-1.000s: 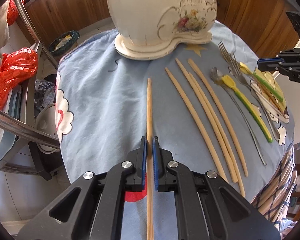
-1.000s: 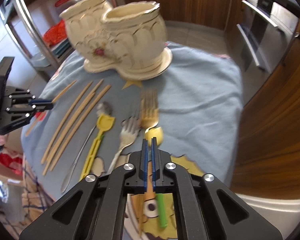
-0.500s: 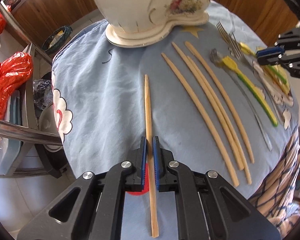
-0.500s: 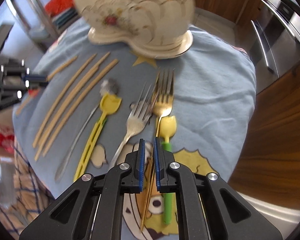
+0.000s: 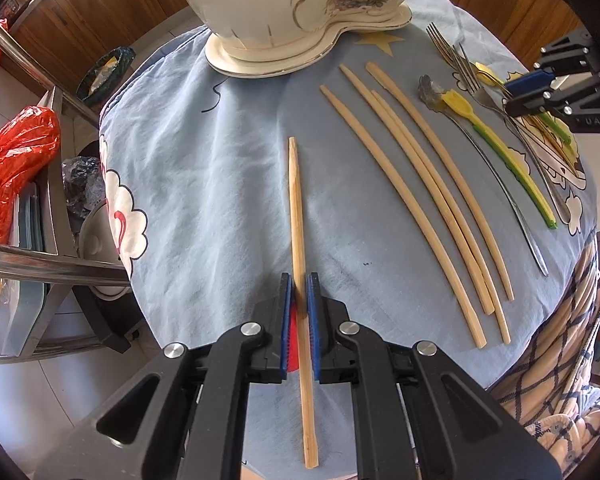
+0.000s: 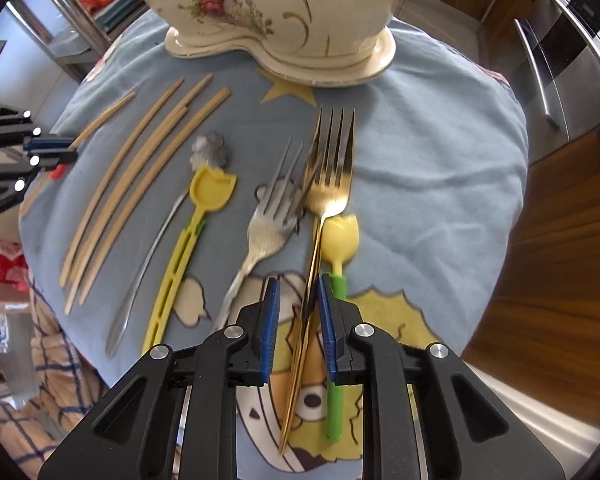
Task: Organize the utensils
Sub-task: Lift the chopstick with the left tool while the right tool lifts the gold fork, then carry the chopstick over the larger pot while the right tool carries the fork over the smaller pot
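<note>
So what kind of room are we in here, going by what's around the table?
Most likely a home kitchen. Wooden cabinets stand behind the table, a stainless steel oven with bar handles is built in at the right, and cutlery such as a gold fork lies on the blue tablecloth.

Wooden cabinets point(image 5: 100, 12), steel oven front point(image 6: 572, 60), pale tiled floor point(image 5: 32, 392), daylight.

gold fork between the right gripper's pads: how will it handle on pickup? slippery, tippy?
The gold fork looks polished, so probably slippery against the pads. The right gripper, whose jaws have just been opening, straddles its thin handle behind the head, so it may tip tines-down. Its tines overlap the silver fork, which might shift.
</note>
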Motion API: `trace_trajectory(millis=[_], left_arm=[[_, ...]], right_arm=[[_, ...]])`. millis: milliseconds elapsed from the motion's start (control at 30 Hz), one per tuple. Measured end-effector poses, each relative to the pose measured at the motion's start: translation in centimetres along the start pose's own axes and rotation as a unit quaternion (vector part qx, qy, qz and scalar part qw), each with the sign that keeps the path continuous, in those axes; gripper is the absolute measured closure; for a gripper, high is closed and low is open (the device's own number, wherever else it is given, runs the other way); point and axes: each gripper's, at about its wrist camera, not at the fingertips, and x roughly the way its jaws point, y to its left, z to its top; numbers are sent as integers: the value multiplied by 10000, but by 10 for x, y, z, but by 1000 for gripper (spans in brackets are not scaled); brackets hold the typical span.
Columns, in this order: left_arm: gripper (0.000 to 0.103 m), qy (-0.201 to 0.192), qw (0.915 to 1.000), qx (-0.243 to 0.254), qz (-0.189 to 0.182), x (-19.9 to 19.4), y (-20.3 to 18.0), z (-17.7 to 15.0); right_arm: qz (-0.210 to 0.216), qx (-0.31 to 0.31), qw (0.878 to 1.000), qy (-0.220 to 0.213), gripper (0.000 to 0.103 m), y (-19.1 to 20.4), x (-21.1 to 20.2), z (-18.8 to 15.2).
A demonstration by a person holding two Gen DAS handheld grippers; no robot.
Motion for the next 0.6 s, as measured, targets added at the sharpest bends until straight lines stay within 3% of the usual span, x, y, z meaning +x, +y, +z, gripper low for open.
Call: trace_trajectory(millis=[133,300,467,600], left_arm=[[96,115,9998,115,112,1,-6,4],[98,-117,9997,23,194,-4,-10,3],[98,-834,9960,-309,78,-33,-2,-3],[98,-1628,9847,-603,-141,-66,7,-6]], right_arm=[[-113,-36,9999,-90,95,6,-1,-3],[120,234,9984,-500,96,0,-13,-19],[345,437,9924,-1098,96,-9,-40,-37],[317,351,9844,-1692,96,-7,-65,-50]])
